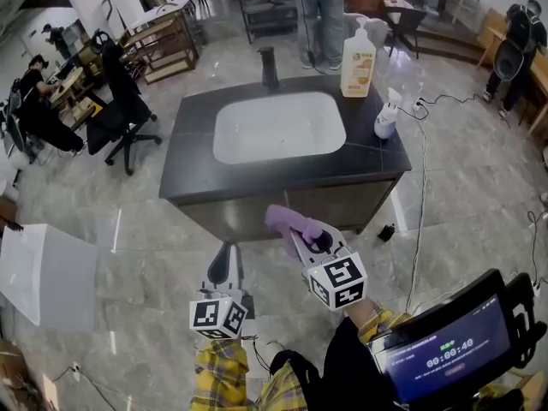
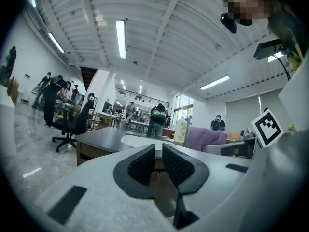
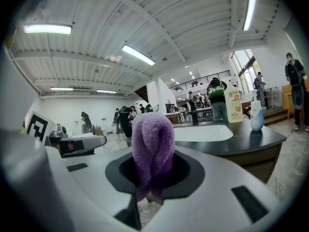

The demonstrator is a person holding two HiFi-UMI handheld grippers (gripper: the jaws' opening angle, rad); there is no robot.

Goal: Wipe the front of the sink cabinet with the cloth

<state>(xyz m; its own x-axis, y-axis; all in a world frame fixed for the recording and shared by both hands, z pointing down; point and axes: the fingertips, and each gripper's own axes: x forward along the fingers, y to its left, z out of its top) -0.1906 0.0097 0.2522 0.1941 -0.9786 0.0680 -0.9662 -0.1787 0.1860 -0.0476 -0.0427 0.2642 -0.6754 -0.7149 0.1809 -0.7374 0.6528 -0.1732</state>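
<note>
Biggest thing first: the sink cabinet (image 1: 282,205) sits in the middle of a shiny tiled floor (image 1: 154,255). It has a dark tabletop (image 1: 190,148) with a white basin (image 1: 278,127) set into it. At the back of the tabletop are a black faucet (image 1: 269,67), a big pump bottle of soap (image 1: 358,62) and a small white spray bottle (image 1: 387,115). A white cable (image 1: 419,217) trails down the floor past the cabinet's right corner.

The right gripper (image 1: 295,231) points at the cabinet front, and its fingers are clamped on a purple cloth (image 3: 153,143). The cloth is bunched into a rounded wad that sticks out past the fingertips. In the head view it sits low against the front panel, but I can't tell if it's actually touching yet. My guess is no, so the wiping hasn't started.

The left gripper (image 1: 228,257) hangs lower and to the left. Its fingers (image 2: 143,166) are practically together with nothing between them.

What could go wrong, imo:
- That wad is small. Press too hard or at an angle and the hard fingertips scrape the panel instead of the cloth.
- Dragging sideways could tug the cloth out of the pinch.
- Wiping over to the right end means stepping near that cable, which could snag a foot.
</note>
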